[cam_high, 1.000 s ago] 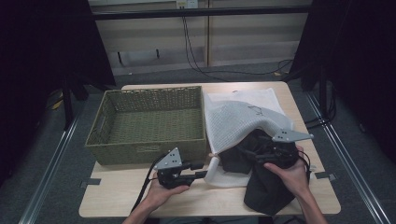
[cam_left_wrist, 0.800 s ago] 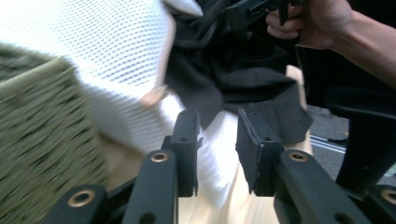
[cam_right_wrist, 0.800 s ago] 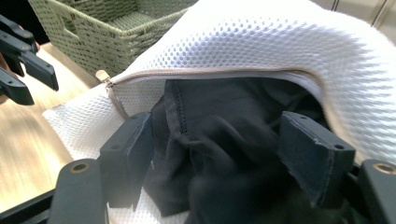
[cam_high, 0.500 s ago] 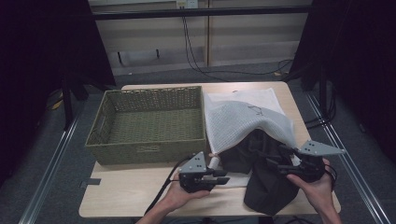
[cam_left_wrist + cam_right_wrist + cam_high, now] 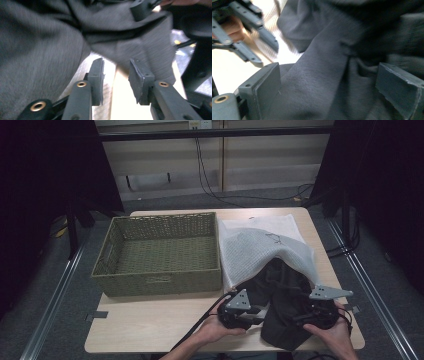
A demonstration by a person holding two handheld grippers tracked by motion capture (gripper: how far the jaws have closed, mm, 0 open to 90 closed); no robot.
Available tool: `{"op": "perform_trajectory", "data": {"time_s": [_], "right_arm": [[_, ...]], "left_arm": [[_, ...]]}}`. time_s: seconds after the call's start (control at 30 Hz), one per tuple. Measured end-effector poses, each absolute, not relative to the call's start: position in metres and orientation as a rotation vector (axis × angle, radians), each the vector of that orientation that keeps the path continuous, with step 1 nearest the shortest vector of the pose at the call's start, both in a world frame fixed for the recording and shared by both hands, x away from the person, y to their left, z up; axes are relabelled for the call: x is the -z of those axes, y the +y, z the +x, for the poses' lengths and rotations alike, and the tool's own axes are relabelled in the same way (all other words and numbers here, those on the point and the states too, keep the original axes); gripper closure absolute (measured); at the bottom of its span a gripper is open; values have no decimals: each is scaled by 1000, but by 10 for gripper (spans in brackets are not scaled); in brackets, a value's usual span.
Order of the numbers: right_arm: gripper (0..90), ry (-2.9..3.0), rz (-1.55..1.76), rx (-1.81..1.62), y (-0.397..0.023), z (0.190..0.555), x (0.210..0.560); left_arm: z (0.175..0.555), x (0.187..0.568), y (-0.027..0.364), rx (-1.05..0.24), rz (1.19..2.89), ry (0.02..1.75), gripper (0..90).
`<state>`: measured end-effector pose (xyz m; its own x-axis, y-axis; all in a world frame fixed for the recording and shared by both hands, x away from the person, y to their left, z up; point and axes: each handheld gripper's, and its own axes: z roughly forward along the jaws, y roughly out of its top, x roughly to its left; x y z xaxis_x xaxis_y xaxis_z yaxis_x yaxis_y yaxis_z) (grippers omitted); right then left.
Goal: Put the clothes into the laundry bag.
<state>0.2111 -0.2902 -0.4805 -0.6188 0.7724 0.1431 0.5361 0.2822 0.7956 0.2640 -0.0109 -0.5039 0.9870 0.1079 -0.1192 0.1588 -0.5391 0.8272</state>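
- I am working on the dark grey garment [image 5: 280,310], which is lying crumpled just beside the wicker basket [image 5: 160,282], at the table's near edge, partly under a white knit cloth [image 5: 260,250].
- My left gripper [image 5: 116,75] is standing released, its jaws having just been opening; the garment's hem is hanging just past the pads, not between them.
- My right gripper [image 5: 327,87] is spread wide with its jaws having just been opening, fabric bunching between them but unpinched.
- I am judging that closing now risks the left gripper missing the hem, or the right one catching a thick fold that slips.
- Lifting could also be dragging the white cloth along toward the basket.
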Motion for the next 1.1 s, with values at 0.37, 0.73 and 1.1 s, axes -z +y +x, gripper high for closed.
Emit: {"op": "perform_trajectory", "data": {"time_s": [0.37, 0.73, 1.1], "right_arm": [[485, 2337, 1169, -1046, -270, 219, 500], [843, 2332, 1143, -1220, -266, 238, 486], [840, 2315, 1078, -1331, -241, 283, 465]], "left_arm": [[270, 506, -18, -20, 2267, 187, 528], [276, 504, -22, -100, 2279, 256, 874], [274, 502, -11, -8, 2225, 211, 896]]}}
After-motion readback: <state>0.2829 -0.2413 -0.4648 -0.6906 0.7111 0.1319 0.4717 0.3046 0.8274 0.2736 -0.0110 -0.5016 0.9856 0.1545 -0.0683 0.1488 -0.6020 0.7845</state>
